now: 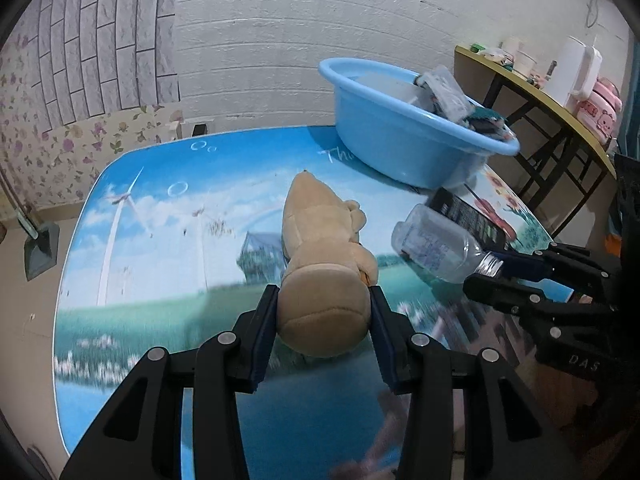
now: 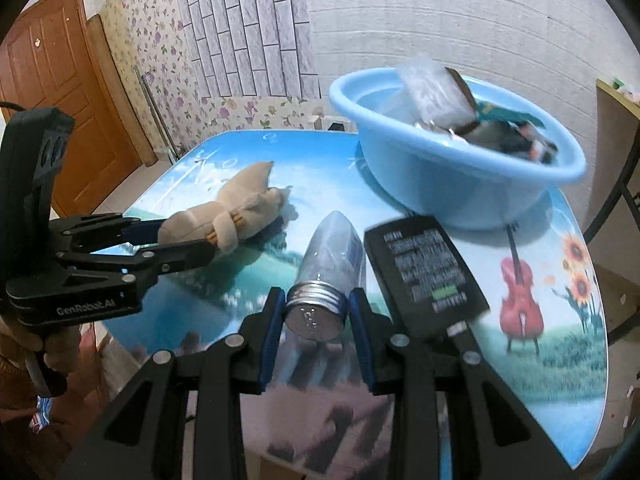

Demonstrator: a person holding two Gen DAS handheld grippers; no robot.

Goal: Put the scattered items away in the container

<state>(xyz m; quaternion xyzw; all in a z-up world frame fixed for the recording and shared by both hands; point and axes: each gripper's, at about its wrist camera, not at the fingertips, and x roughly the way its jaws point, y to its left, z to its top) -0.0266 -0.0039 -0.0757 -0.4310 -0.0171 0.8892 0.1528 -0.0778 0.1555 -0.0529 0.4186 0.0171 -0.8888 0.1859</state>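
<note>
Left gripper (image 1: 324, 312) clamped on plush toy (image 1: 320, 248), right gripper (image 2: 316, 312) clamped on bottle (image 2: 332, 256) cap. Lift both clear of adapter (image 2: 424, 264), release over basin (image 2: 460, 184), upper right.

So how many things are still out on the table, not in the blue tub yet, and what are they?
Tan plush toy, in the left gripper: 1
Clear plastic bottle with a silver cap, in the right gripper: 1
Flat black box with white print: 1
Total: 3 outside the light blue plastic basin.

left tongs (image 1: 323, 320) clamped, right tongs (image 2: 316, 318) clamped
</note>
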